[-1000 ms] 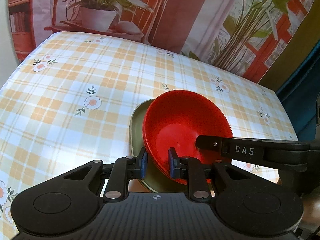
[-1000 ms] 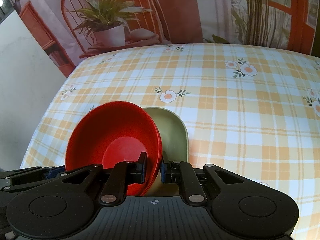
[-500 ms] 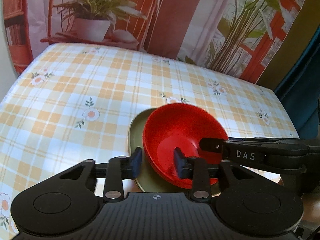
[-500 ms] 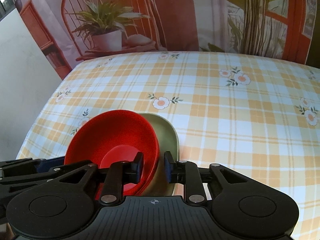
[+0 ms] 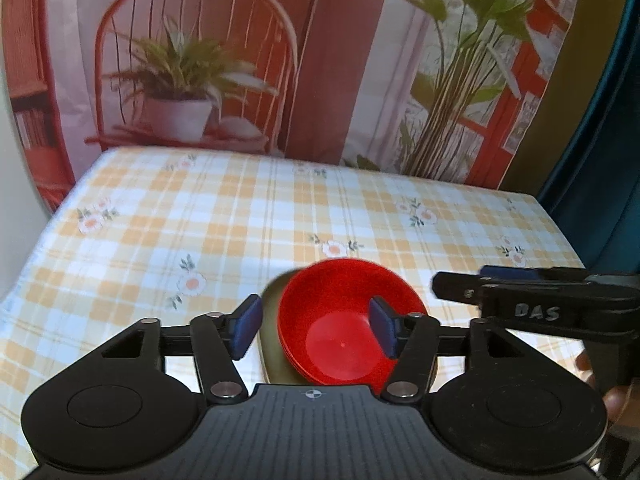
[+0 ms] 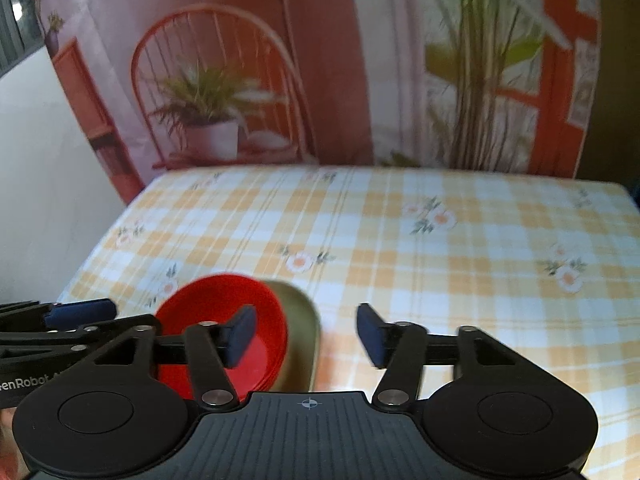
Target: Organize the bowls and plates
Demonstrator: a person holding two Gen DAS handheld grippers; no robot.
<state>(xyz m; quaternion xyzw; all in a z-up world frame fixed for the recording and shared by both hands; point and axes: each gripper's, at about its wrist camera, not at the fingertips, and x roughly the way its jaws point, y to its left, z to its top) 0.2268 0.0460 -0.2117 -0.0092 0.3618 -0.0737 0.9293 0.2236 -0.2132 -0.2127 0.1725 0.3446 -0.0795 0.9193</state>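
A red bowl (image 5: 340, 320) rests inside an olive-green plate (image 5: 274, 344) on the checked tablecloth. My left gripper (image 5: 316, 328) is open and raised above the bowl's near rim, touching nothing. In the right wrist view the red bowl (image 6: 224, 320) and the green plate (image 6: 304, 328) lie low left. My right gripper (image 6: 304, 334) is open and empty, above the plate's right side. The right gripper also shows in the left wrist view (image 5: 520, 296), and the left gripper shows at the left edge of the right wrist view (image 6: 60, 320).
The table (image 5: 240, 220) has an orange and white checked cloth with flowers. A printed backdrop with a chair and plants (image 5: 192, 80) hangs behind the far edge. A white wall (image 6: 40, 180) stands to the left, a dark teal curtain (image 5: 600, 160) to the right.
Both grippers have opened and let go of the red bowl's rim, then pulled back and up. The bowl now lies flatter in the green plate.
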